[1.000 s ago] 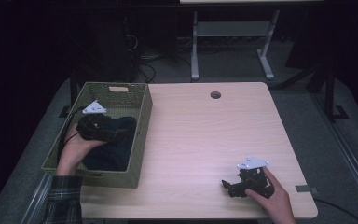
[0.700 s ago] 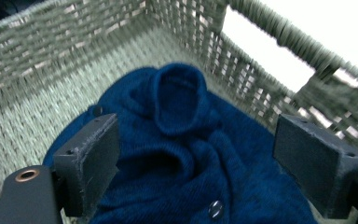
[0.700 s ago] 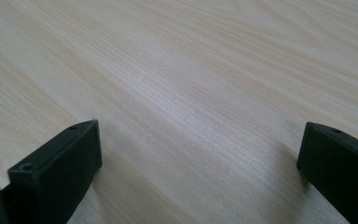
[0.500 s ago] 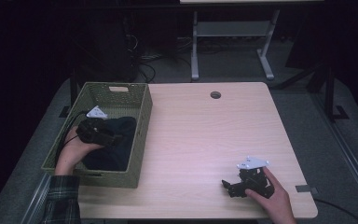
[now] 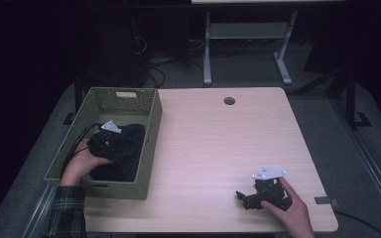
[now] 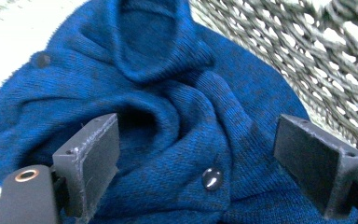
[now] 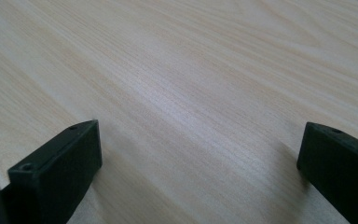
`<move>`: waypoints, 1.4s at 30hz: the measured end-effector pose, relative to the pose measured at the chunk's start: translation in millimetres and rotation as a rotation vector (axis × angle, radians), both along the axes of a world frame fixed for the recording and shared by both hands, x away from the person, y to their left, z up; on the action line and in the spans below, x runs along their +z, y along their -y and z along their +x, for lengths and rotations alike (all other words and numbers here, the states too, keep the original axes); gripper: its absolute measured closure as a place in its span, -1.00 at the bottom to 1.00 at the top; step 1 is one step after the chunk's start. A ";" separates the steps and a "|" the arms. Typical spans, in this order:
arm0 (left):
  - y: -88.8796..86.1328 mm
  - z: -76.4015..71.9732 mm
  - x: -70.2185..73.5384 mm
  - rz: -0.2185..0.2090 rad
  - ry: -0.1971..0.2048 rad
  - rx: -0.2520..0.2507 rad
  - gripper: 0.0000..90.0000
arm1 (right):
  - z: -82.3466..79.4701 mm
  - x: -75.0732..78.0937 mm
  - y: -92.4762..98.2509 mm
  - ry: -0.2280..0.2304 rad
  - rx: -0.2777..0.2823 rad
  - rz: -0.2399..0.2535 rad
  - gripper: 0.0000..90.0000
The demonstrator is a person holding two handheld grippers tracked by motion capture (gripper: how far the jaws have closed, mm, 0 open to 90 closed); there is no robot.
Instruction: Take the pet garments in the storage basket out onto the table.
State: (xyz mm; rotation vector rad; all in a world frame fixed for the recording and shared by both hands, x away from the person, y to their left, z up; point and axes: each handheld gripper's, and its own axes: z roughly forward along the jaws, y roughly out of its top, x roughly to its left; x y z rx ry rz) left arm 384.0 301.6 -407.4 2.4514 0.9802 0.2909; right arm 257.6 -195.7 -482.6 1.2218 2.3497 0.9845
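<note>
Since 1.0 s ago the left gripper [image 5: 110,141] has slid back toward the near end of the woven basket [image 5: 151,130] and dropped lower onto the dark blue knitted garment [image 5: 126,156] inside it; the right gripper [image 5: 250,197] has kept its place by the table's near right corner.

The basket stands along the left edge of the wooden table [image 5: 213,144], and the garment lies bunched on its floor. In the left gripper view the left gripper [image 6: 200,154] has its 2 jaws spread wide, 1 on each side of a rumpled fold of the blue knit [image 6: 168,93]; a small dark button [image 6: 212,178] sits between them, and the basket's weave [image 6: 317,60] runs behind. Whether the jaws touch the cloth I cannot tell.

In the right gripper view the right gripper [image 7: 198,154] is likewise spread wide, holding nothing, low over bare wood [image 7: 191,70]
</note>
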 end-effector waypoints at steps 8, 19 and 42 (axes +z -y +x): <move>6.6 2.0 -11.9 0.064 -0.052 -0.027 -0.68 | 0.0 0.0 0.0 0.000 0.000 0.000 -1.00; 11.0 -0.1 -15.6 0.131 -0.076 -0.031 0.15 | 0.0 0.0 0.0 0.000 0.000 0.000 -1.00; -13.2 -0.9 23.6 -0.095 -0.055 0.109 0.54 | 0.0 0.0 0.0 0.000 0.000 0.000 -1.00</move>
